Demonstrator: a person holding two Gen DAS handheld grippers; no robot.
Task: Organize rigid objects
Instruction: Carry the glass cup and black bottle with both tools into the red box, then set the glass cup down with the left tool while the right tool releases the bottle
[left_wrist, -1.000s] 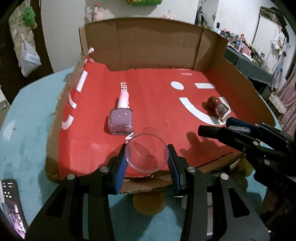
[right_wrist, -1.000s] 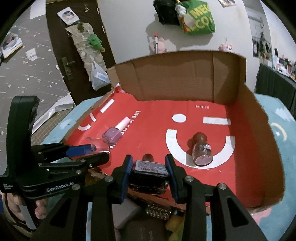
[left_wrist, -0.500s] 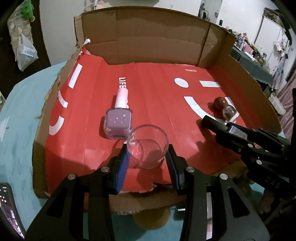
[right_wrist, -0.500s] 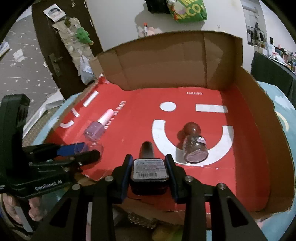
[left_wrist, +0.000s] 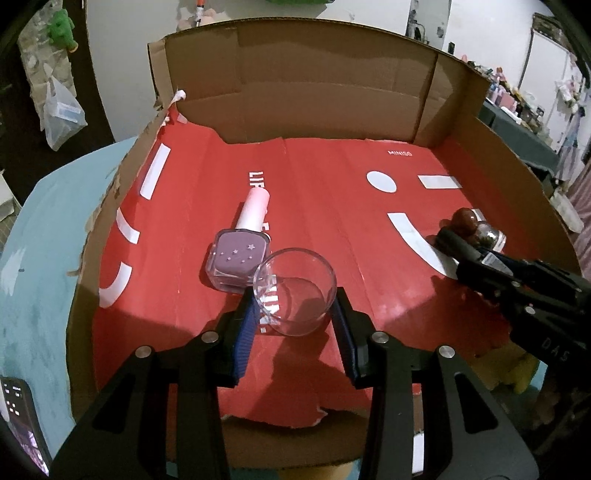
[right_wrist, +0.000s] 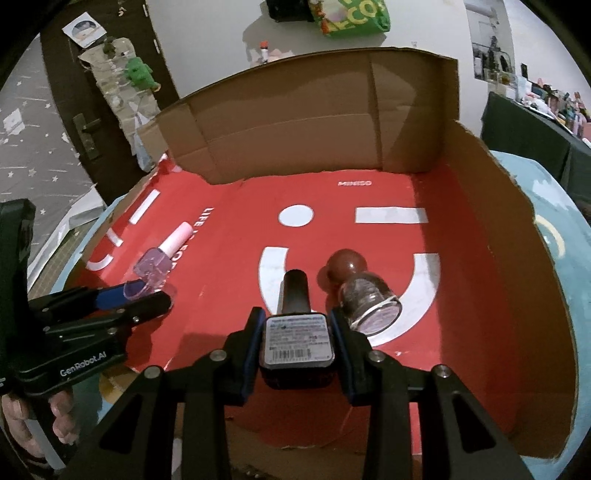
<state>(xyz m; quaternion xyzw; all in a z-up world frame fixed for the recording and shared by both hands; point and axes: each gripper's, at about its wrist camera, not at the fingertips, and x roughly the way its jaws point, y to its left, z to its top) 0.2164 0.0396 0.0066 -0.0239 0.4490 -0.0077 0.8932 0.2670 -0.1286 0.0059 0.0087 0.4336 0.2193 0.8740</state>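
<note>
Setting: lived-in home room, cluttered. Evidence: dark wooden door (right_wrist: 85, 122) with lever handle at upper left of the right wrist view; green plush toy (right_wrist: 140, 74) and plastic bag (left_wrist: 61, 114) hanging beside it; star-patterned wall covering (right_wrist: 33, 155) at far left; green printed bag (right_wrist: 351, 18) hung on the white wall at top; dark-draped side table (left_wrist: 524, 147) crowded with small bottles and toys at far right; light blue tablecloth (left_wrist: 40, 229) under the cardboard box (left_wrist: 295, 85).

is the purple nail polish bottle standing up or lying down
Lying down: the purple nail polish bottle rests on its side on the box's red liner, pink cap pointing toward the back wall.
</note>
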